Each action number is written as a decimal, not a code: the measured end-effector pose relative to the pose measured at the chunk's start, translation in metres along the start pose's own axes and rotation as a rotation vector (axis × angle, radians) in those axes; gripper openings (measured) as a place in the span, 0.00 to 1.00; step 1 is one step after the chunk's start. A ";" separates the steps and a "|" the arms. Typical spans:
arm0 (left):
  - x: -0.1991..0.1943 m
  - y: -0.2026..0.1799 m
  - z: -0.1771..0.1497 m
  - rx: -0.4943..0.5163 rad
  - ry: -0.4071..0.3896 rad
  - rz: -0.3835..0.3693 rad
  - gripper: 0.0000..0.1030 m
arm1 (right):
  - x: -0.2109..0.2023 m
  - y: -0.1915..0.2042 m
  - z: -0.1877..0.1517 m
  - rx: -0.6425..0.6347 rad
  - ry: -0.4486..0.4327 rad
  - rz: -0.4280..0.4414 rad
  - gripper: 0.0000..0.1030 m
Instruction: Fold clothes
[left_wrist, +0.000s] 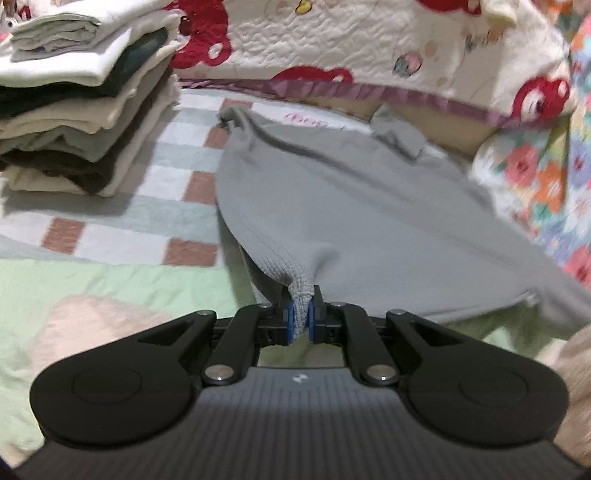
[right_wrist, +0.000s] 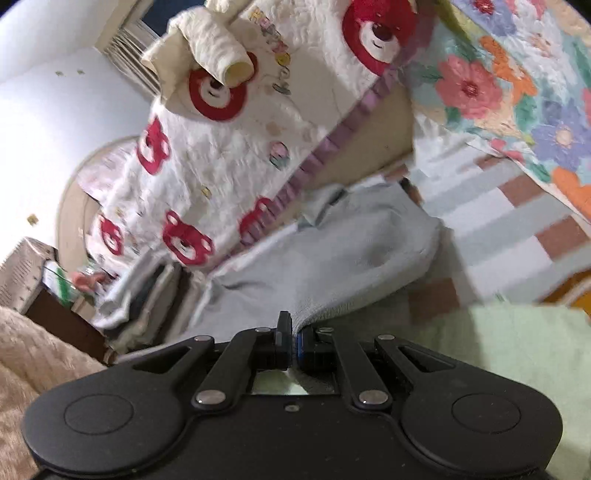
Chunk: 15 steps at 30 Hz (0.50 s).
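A: Left gripper (left_wrist: 303, 314) first. Fingers?

B: Pinched tight on a bunched bit of the hem of the grey garment (left_wrist: 354, 214); cloth is squeezed between the blue pads. Right gripper (right_wrist: 294, 341) the same: fingers closed on another bit of the grey edge.

A: Where is the garment?

B: Spread on the bed, over the checked blanket (left_wrist: 122, 206), near edge lifted by both grippers, far end lying flat toward the bear-print quilt (left_wrist: 332, 44).

A: Handling?

B: Soft, light, limp knit, I'd say. It sags between the grips and creases readily. Not slippery or fragile. Hem corners look like the sensible hold, well apart, so the edge stays taut. How many layers it already has, can't tell.

A: Surroundings?

B: Near: green sheet (left_wrist: 110, 280), fuzzy beige fabric (right_wrist: 37, 354) at the lower left of the right view. Further left, a stack of folded clothes (left_wrist: 81, 110), just beside the garment. Right side, floral quilt (left_wrist: 546, 177) bunched against it. Far: bear quilt, white wall (right_wrist: 55, 110).

A: Obstructions?

B: Stack and floral quilt crowd both sides; a wide swing could likely knock the stack.
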<state>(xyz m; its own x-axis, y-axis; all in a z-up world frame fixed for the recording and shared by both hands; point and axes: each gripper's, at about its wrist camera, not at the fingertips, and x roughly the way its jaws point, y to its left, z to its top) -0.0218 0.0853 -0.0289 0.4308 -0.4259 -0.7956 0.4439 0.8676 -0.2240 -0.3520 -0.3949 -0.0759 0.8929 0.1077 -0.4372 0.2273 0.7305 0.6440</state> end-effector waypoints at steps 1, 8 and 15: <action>0.002 0.004 -0.003 -0.009 0.015 0.013 0.06 | 0.002 -0.004 -0.008 0.035 0.025 -0.020 0.05; -0.003 0.006 -0.004 0.026 -0.010 0.050 0.06 | 0.016 -0.025 -0.040 0.200 0.077 0.028 0.05; -0.004 -0.001 -0.009 0.075 0.013 0.106 0.06 | 0.015 -0.022 -0.045 0.189 0.135 0.031 0.05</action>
<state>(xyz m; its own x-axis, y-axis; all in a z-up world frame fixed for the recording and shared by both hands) -0.0314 0.0883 -0.0303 0.4681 -0.3290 -0.8202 0.4543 0.8857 -0.0960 -0.3610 -0.3788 -0.1254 0.8433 0.2267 -0.4873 0.2805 0.5877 0.7589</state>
